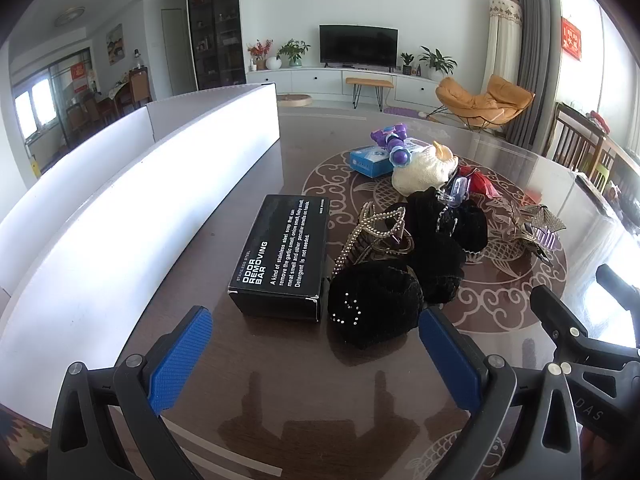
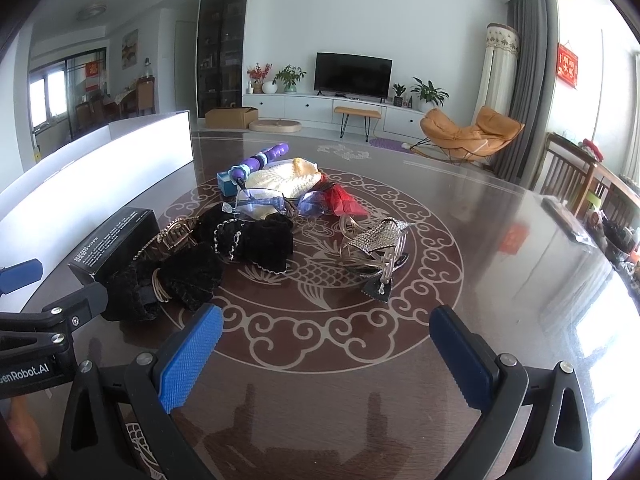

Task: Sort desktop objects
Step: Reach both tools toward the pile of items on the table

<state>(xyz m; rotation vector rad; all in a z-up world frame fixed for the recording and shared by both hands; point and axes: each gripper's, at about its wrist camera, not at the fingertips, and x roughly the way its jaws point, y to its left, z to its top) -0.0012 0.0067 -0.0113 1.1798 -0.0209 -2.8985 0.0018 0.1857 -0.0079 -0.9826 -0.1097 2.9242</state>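
Observation:
A pile of small objects lies on the dark patterned table [image 2: 500, 240]. A black box [image 1: 282, 254] printed "ODOR REMOVING BAR" lies just ahead of my left gripper [image 1: 316, 354], which is open and empty. Beside the box are black velvet hair pieces [image 1: 376, 302], gold hair clips [image 1: 372, 228], a cream knitted item [image 1: 424, 172], a purple toy [image 1: 394, 146] and a blue box [image 1: 370, 160]. My right gripper [image 2: 326, 354] is open and empty, short of a rhinestone hair clip [image 2: 378, 242]. Clear glasses [image 2: 264, 202] and a red packet [image 2: 346, 200] lie further back.
A white divided storage box [image 1: 132, 184] stands along the table's left side; it also shows in the right wrist view [image 2: 100, 164]. Wooden chairs [image 2: 572, 176] stand past the table's right edge. Small items [image 2: 612, 236] lie at the far right edge.

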